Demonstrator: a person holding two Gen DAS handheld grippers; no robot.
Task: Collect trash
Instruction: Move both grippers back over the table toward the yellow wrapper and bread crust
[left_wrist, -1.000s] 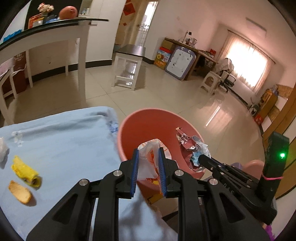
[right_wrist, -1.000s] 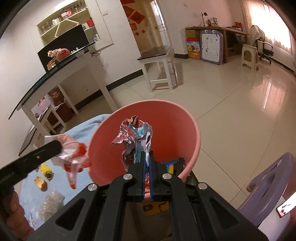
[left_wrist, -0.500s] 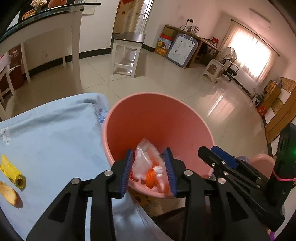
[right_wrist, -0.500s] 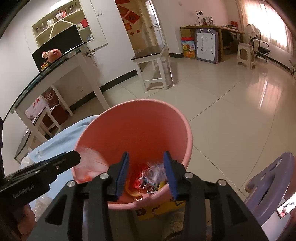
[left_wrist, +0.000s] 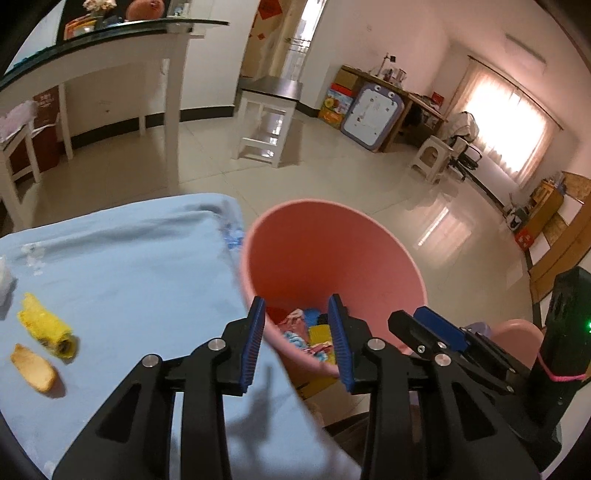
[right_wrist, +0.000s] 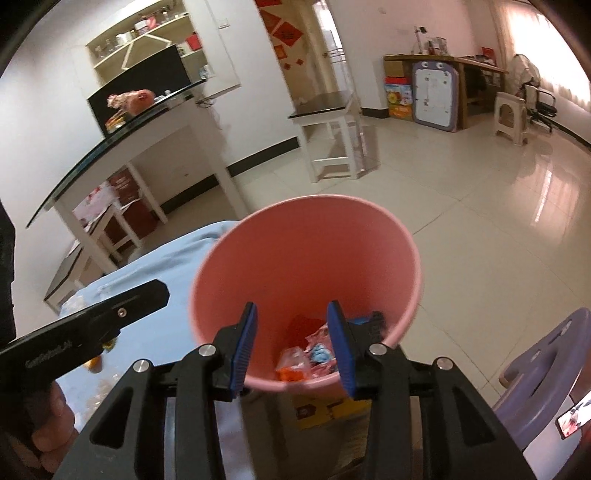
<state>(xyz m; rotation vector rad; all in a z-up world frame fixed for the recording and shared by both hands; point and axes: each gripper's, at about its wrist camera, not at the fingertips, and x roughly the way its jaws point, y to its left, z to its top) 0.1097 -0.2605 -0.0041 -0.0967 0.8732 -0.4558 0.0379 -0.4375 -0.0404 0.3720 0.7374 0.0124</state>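
Two scraps on the blue-clothed tabletop (left_wrist: 122, 280) at far left: a yellow wrapper (left_wrist: 47, 329), long axis slanting down-right, and a chip piece (left_wrist: 33, 367). One pink bin (left_wrist: 332, 258) holding trash. Left hand-held gripper (left_wrist: 297, 343) and right hand-held gripper (right_wrist: 291, 341) both spread wide, empty.

This is a home, a big living room. The shiny tile floor (right_wrist: 480, 229) is pale. A glass-topped side table (right_wrist: 122, 136) stands at the upper left. Red paper decorations (right_wrist: 286, 31) hang by the door. A child's drawing board (right_wrist: 434, 96) leans by a wooden desk (right_wrist: 447, 61) at the upper right, near a plastic stool (right_wrist: 511, 116).
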